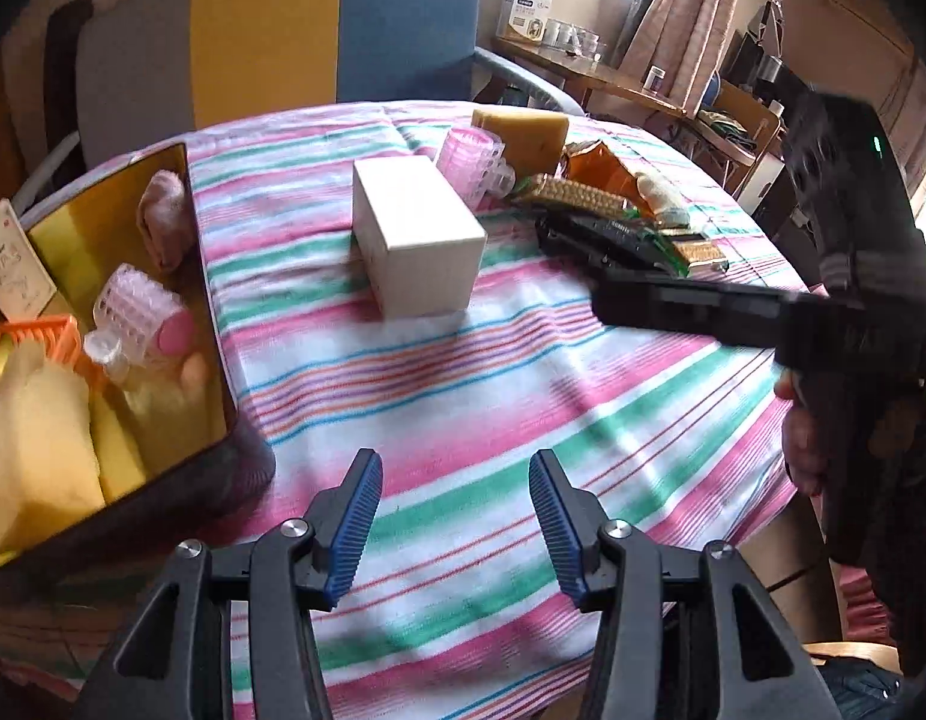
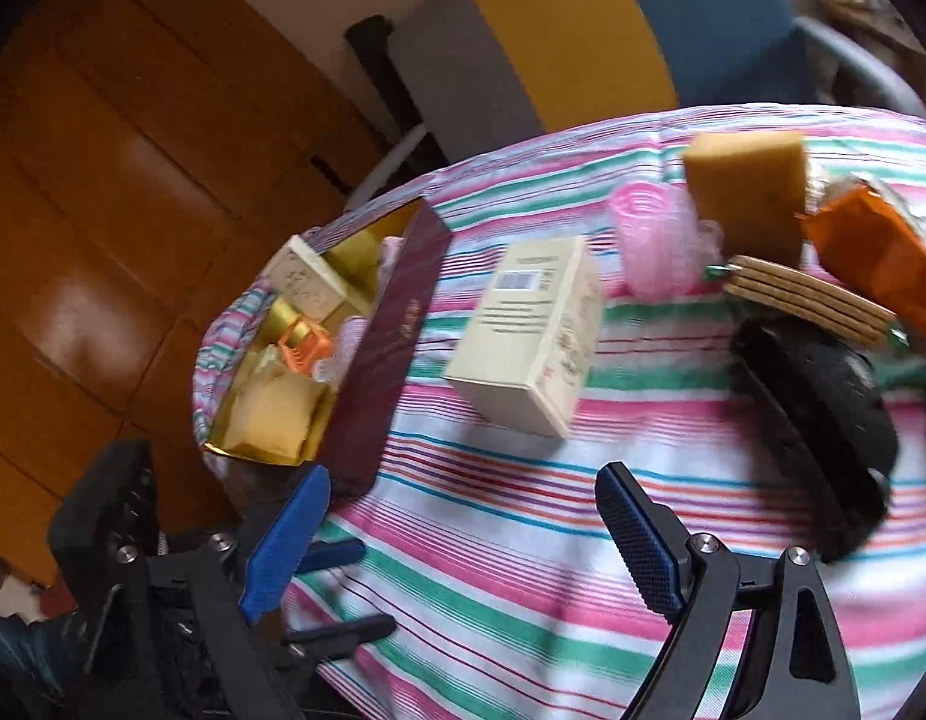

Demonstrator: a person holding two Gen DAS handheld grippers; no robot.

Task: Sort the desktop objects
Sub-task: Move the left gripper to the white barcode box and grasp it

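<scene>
The cream carton (image 2: 532, 336) with a barcode label, its small print unreadable, lies on the striped bench (image 2: 523, 570) ahead of both grippers, left (image 1: 455, 525) and right (image 2: 463, 546); their jaws are apart, empty.

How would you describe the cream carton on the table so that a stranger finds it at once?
Start at the striped tablecloth. Near its middle, between the gold-lined box and the pile of loose items, stands the cream carton alone. Only it is a plain pale block, with a barcode on one face.
</scene>
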